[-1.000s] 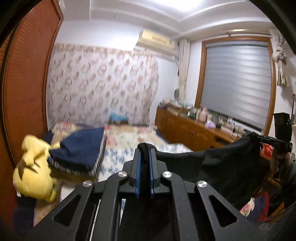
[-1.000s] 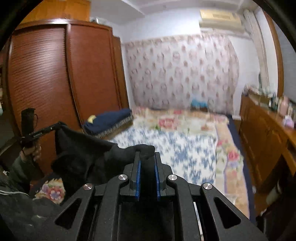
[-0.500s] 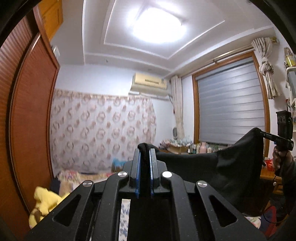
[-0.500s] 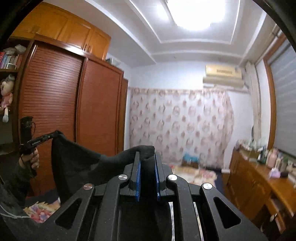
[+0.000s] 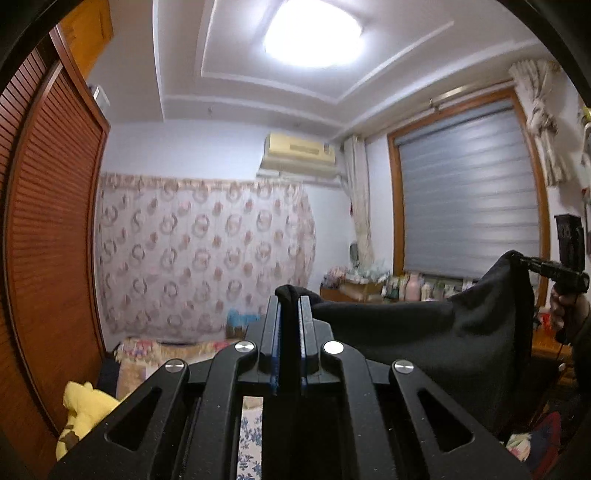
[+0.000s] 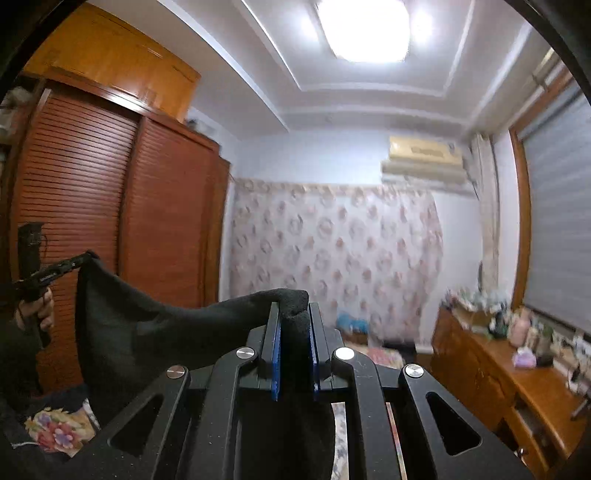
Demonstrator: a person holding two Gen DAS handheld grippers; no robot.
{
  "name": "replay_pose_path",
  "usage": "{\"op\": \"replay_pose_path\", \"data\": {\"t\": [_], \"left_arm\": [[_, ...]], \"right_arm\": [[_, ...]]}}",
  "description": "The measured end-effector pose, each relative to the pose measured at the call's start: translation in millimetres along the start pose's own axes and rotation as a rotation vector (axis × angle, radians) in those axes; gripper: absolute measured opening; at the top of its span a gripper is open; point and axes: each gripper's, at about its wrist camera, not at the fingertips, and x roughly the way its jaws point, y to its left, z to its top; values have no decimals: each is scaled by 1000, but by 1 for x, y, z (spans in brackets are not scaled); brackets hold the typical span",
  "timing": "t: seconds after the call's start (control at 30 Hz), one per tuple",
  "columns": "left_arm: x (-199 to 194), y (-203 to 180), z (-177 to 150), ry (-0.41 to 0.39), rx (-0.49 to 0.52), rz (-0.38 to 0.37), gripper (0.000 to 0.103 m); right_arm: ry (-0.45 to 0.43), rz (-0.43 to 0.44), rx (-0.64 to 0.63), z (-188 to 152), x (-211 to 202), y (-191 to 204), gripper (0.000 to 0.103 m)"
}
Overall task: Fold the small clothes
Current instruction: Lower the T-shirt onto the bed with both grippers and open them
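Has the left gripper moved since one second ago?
Yes. The left gripper, shut on the black garment, has tilted upward: the ceiling light now shows, and the bed has dropped low in its view.

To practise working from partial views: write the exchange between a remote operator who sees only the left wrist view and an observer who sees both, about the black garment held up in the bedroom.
Operator: I see the right gripper only from afar. Is it gripping properly?
Observer: Yes. Its blue pads pinch a thick, bunched fold of the black garment.
Operator: What shows below the garment at my left gripper's end?
Observer: A flowered cloth lies beneath the hanging edge there.
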Motion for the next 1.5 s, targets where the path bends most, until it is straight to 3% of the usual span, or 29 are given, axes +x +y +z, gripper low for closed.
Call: {"op": "replay_pose_path", "data": {"t": [0.13,0.4,0.6,0.83,1.0,1.07,1.1,1.13,1.17,1.37,1.43,1.5], "left_arm": [[74,12,-41,125,3,20,8],[218,28,-145,380,-11,62,8],[263,27,-188,486,-13,82,8],[293,28,-207,586,-42,74,9],[300,27,-214,631,-52,40,13],[300,27,-214,643,-54,15,20],[299,26,-214,651,-50,5,31],[296,25,-214,655,-47,2,41],[294,24,-214,658,-45,3,44],[265,15,-222,712,-37,-12,56],[254,10,-231,739,-32,-16,68],[244,5,-244,773,-26,-14,72]], "right_arm": [[112,-2,-1,-26,57,-14,12],[363,-7,28,-116,206,-43,12],[503,-44,70,-152,288,-52,12],[581,-87,118,-146,339,-57,12],[616,-109,119,-143,351,-67,20],[612,-116,128,-145,353,-67,24],[608,-112,135,-145,352,-66,27],[604,-106,141,-146,351,-66,38],[601,-98,149,-149,346,-65,43],[630,-90,176,-166,323,-57,44],[640,-83,180,-170,314,-52,44],[662,-76,185,-174,302,-44,44]]}}
